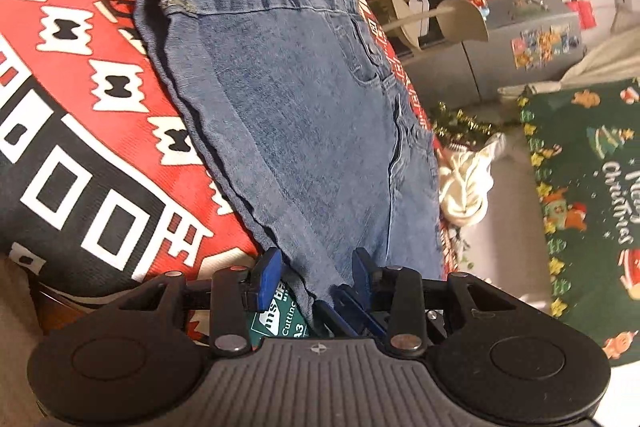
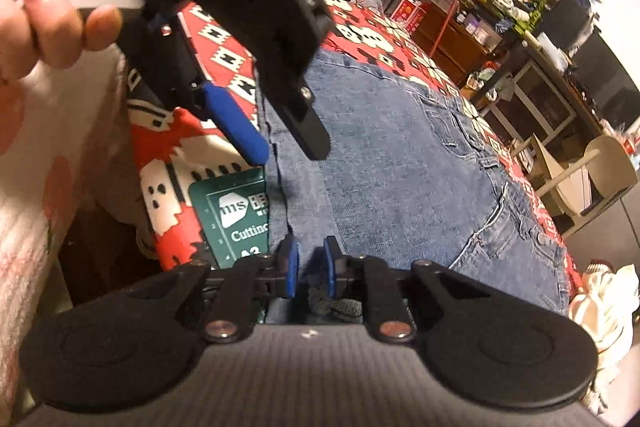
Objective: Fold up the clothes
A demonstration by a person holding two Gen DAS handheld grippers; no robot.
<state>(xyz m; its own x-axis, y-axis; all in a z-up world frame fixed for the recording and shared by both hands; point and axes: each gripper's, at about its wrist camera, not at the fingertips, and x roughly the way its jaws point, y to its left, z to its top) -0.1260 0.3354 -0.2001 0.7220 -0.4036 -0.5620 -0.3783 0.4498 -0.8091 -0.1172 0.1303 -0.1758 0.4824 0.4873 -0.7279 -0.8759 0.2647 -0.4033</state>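
Note:
Blue jeans lie folded on a table with a red, white and black patterned cloth; they also show in the right wrist view. My left gripper is open, its blue fingers either side of the jeans' near edge. My right gripper has its blue fingers a small gap apart at the jeans' near edge, with nothing clearly between them. The left gripper also shows from the right wrist view, above the jeans' left edge, held by a hand.
A green cutting mat sticks out under the cloth at the near table edge; it also shows in the left wrist view. White cloth lies right of the table. A green Christmas rug covers the floor. Cluttered shelves stand beyond.

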